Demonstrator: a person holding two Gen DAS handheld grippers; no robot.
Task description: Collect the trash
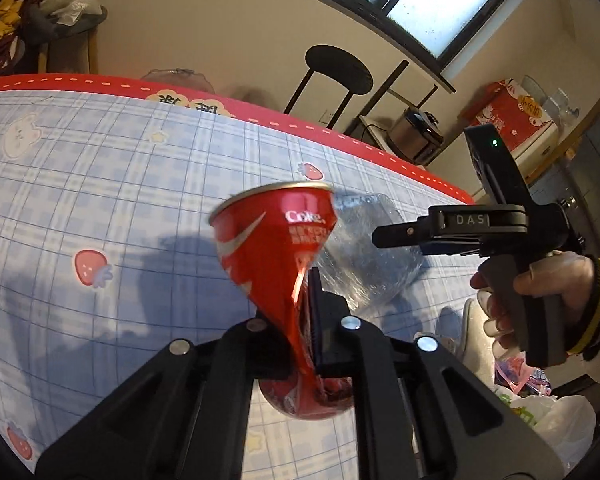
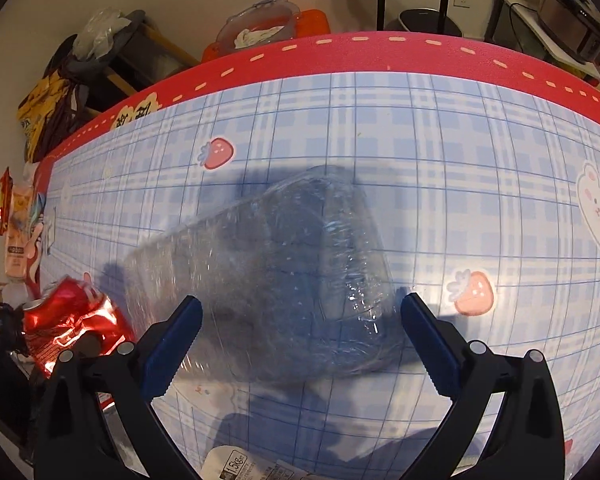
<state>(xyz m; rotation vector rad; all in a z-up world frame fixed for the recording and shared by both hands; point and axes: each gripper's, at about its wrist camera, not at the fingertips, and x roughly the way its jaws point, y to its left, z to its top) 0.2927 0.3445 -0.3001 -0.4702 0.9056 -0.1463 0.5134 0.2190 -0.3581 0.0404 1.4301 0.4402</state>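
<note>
My left gripper (image 1: pixel 300 320) is shut on a crushed red Coke can (image 1: pixel 276 236), pinched at its flattened middle and held above the table. The can also shows at the left edge of the right wrist view (image 2: pixel 72 320). A clear crumpled plastic bottle (image 2: pixel 284 272) lies on the blue checked tablecloth (image 2: pixel 460 152); it also shows behind the can in the left wrist view (image 1: pixel 368 252). My right gripper (image 2: pixel 300 320) is open, its blue-padded fingers on either side of the bottle's near end. In the left wrist view the right gripper (image 1: pixel 384 236) points at the bottle.
A white plastic bag (image 1: pixel 552 420) with trash hangs at the table's right side. A labelled wrapper (image 2: pixel 236 464) lies at the near edge. Snack packets (image 2: pixel 16 232) lie at the table's left end. A black stool (image 1: pixel 336 72) and shelves stand beyond the red-bordered far edge.
</note>
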